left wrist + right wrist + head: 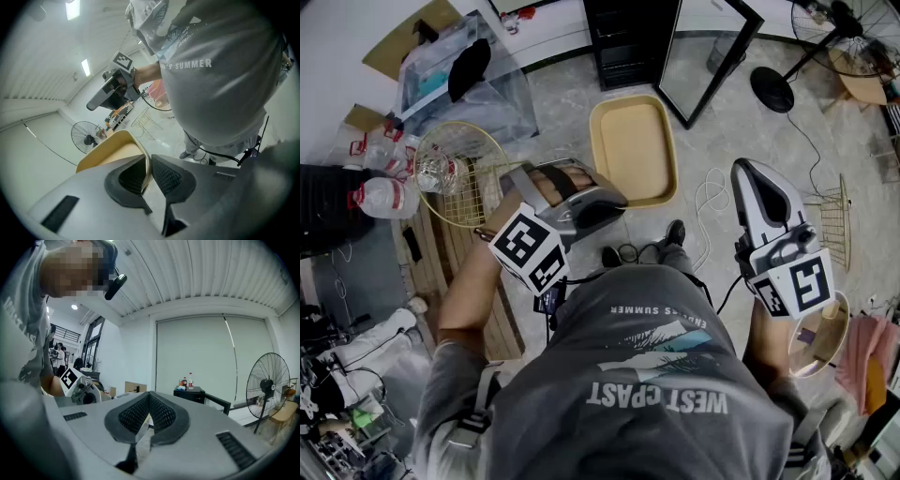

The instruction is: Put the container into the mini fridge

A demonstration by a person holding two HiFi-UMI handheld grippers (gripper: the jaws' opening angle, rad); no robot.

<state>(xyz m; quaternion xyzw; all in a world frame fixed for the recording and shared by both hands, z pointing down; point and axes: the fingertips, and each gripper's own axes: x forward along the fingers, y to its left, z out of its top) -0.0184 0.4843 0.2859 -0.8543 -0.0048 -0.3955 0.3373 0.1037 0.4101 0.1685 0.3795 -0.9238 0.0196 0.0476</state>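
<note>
Container (633, 150) rim pinched by left hand-held gripper (617, 202), right hand-held gripper (750, 173) pointing forward, jaws together

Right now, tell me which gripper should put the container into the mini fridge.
Left. The left gripper is shut on the rim of the container, with the open mini fridge just beyond. The right gripper is shut, empty, off to the side.
</note>
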